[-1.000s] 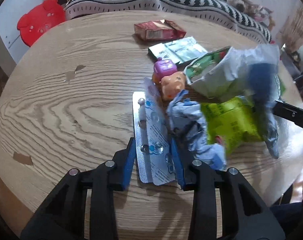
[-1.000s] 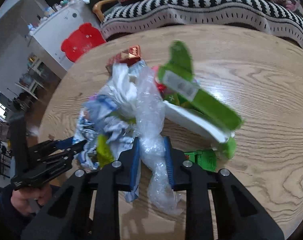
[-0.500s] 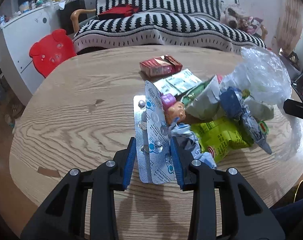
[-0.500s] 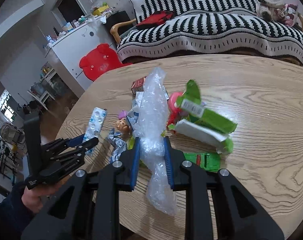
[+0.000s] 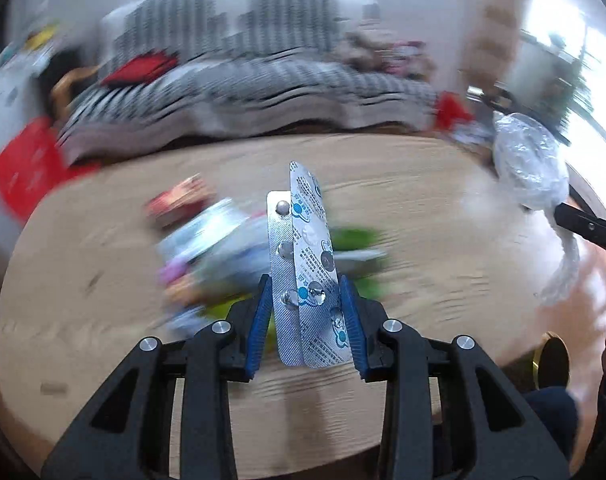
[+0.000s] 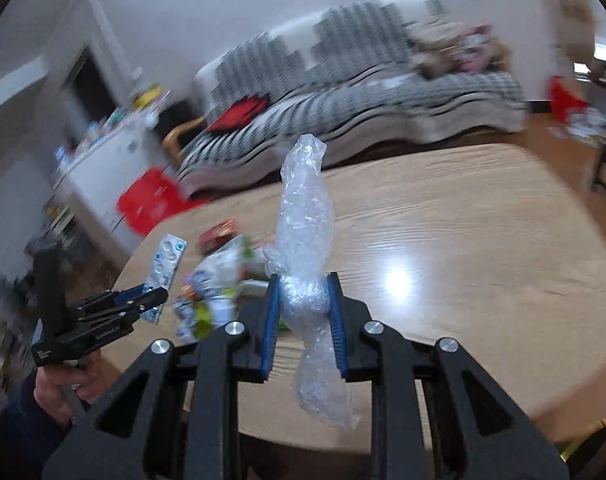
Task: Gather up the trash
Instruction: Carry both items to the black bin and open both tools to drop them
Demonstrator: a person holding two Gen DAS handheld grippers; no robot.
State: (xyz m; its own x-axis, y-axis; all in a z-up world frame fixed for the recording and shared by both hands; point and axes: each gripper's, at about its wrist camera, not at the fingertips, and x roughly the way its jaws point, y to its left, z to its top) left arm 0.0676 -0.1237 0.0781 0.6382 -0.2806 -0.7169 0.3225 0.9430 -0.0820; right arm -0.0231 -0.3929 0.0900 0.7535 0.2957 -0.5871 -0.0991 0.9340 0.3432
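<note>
Between the left gripper's pads: the left gripper is clamped on two blister packs, held side by side and sticking up and forward, clear of the tabletop.
Between the right gripper's pads: the right gripper is squeezed shut on a twisted wad of bubble wrap. Most of it stands above the grip and a loose tail hangs below.
Below and ahead of both: the rest of the trash pile sits on the tabletop, with a red box at its far edge. It's all blurred, so I can't name the individual bits.
Step in hand, my guess: carrying both loads off to wherever the trash goes. No bin shows in either view, so I can't say which way that is.
How to do it well: keep both grips firm. The blister packs are slick foil and only pinched near their lower end, so a hard swing could let one slide out or pivot.
Bubble wrap tip: it's squishy and light, so the hold looks fine, but watch the hanging tail so it doesn't snag the table edge.
Spacing: the two grippers are well apart in the right wrist view, left one off to the left side. Keep it that way.
After the drop: come back for the pile.
</note>
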